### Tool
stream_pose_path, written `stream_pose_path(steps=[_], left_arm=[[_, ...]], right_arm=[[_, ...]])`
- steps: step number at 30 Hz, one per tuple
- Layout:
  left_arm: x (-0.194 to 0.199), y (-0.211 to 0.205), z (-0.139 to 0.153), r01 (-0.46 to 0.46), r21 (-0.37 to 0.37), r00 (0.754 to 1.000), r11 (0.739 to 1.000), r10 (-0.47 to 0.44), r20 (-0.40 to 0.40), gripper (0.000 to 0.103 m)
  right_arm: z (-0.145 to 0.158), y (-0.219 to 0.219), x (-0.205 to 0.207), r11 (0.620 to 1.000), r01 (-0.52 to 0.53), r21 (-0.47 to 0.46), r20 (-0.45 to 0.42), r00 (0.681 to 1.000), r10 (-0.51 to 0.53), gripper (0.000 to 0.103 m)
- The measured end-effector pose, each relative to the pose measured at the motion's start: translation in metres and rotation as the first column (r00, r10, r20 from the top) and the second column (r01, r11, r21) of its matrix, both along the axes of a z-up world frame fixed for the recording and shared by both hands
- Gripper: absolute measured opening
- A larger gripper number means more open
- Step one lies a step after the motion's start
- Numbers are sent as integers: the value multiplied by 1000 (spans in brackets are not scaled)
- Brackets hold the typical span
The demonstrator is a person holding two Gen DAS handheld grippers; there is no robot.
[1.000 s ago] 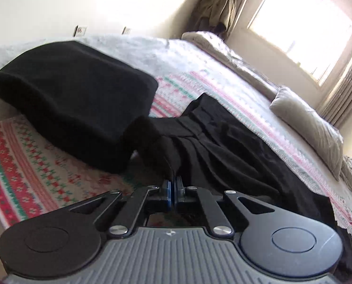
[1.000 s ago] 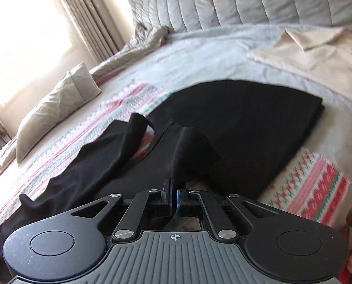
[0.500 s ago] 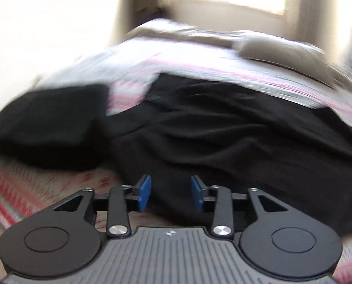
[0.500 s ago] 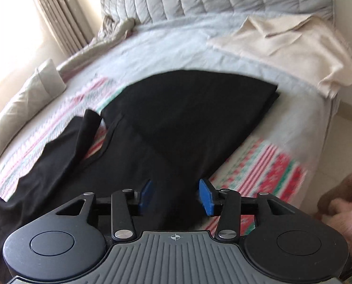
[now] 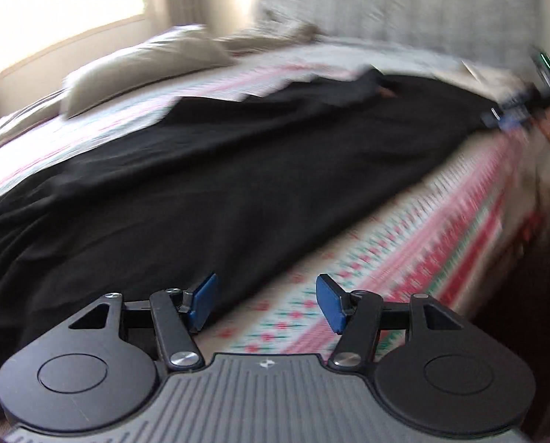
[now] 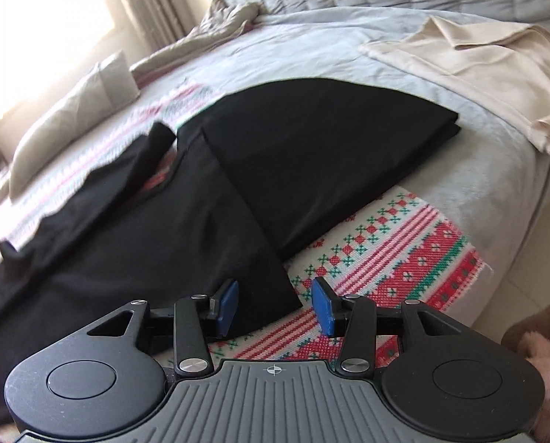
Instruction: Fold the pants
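Your black pants lie spread along the red, green and white patterned blanket on the bed, one leg end folded back in a loose flap toward the grey pillow. The cloth is matte, softly creased, and its near corner ends in a clean point just ahead of your right gripper. Beside the pants sits a neatly folded black garment, and beyond it a cream cloth on the grey sheet. Your right gripper's blue pads are apart and closing, nothing pinched between them. In the blurred left wrist view, your left gripper is opening, released, its pads straddling the pants' edge over the blanket.
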State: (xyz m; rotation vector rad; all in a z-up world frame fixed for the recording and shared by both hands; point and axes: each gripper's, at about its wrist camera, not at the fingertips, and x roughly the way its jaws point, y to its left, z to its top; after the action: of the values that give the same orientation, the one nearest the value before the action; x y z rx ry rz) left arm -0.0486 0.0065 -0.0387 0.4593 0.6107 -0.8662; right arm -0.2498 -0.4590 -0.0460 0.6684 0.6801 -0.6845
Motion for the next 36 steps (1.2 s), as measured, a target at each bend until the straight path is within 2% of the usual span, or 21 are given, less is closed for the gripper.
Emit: stream_pose_path(steps=[1,5,7,8,9,10,11,13,15,18,20,22,23,24,25,26,27,28,29,33,36], left_arm=[[-1,-6,-4,12,21,1000,1000,-13,20,64],[-5,-19,-7,14,65,995,998,-20,99,63],[-7,-24,-7,32,90,991,995,-44,129,54],[-9,-28,-8,46,107,987,993,-61,146,42],[-9,-32,-8,54,119,984,991,-73,162,17],[-9,-36,-9,51,133,981,990,-75,178,3],[-9,-39,-9,47,143,980,989,-74,187,4],[-14,-36,1,58,106,974,993,-80,213,3],[-15,-30,15,77,67,977,995,-89,195,3],[-13,-31,13,120,113,978,986,-137,156,3],[-10,-36,3,169,192,979,967,-187,82,3],[-10,-38,3,176,204,977,963,-197,87,4],[-8,-39,5,170,188,979,967,-187,77,9],[-5,-38,9,168,161,982,972,-180,60,24],[-1,-37,15,164,115,985,980,-169,36,33],[1,-35,18,157,83,987,984,-160,27,47],[4,-36,22,149,54,988,987,-151,22,52],[7,-37,26,141,31,990,990,-142,18,52],[11,-39,29,133,16,991,991,-133,13,54],[27,-58,31,83,-34,996,996,-84,-11,63],[33,-75,29,68,-32,998,997,-68,-12,67]], right_arm=[[0,1,2,1000,-13,-5,-2,1000,13,23],[6,1,3,999,-33,-18,12,999,33,10],[12,-3,-1,1000,-20,-11,41,999,21,4],[16,-6,-4,1000,-9,-2,65,998,9,4],[19,-9,-7,1000,-2,3,81,997,1,3],[22,-10,-9,1000,2,4,90,996,-3,3],[26,-12,-10,1000,4,0,94,996,-4,2],[32,-12,-10,1000,5,-17,86,996,-4,2],[37,-11,-12,999,1,-34,78,997,2,2],[36,-10,-8,999,-4,-52,5,1000,4,1],[27,-9,-1,998,-12,-62,-70,998,8,1],[19,-7,8,996,-34,-77,-125,992,24,4],[18,-5,10,995,-28,-94,-125,992,16,11],[19,-5,12,994,-22,-110,-123,992,9,12],[22,-7,14,992,-22,-125,-109,994,8,16],[25,-9,17,991,-24,-131,-87,996,13,26],[30,-12,21,990,-27,-135,-52,998,20,33],[33,-16,25,990,-30,-141,-28,999,27,43],[35,-20,31,989,-40,-146,-5,999,39,48],[30,-44,67,988,-80,-131,62,994,89,48],[16,-61,90,988,-82,-127,78,993,92,48]])
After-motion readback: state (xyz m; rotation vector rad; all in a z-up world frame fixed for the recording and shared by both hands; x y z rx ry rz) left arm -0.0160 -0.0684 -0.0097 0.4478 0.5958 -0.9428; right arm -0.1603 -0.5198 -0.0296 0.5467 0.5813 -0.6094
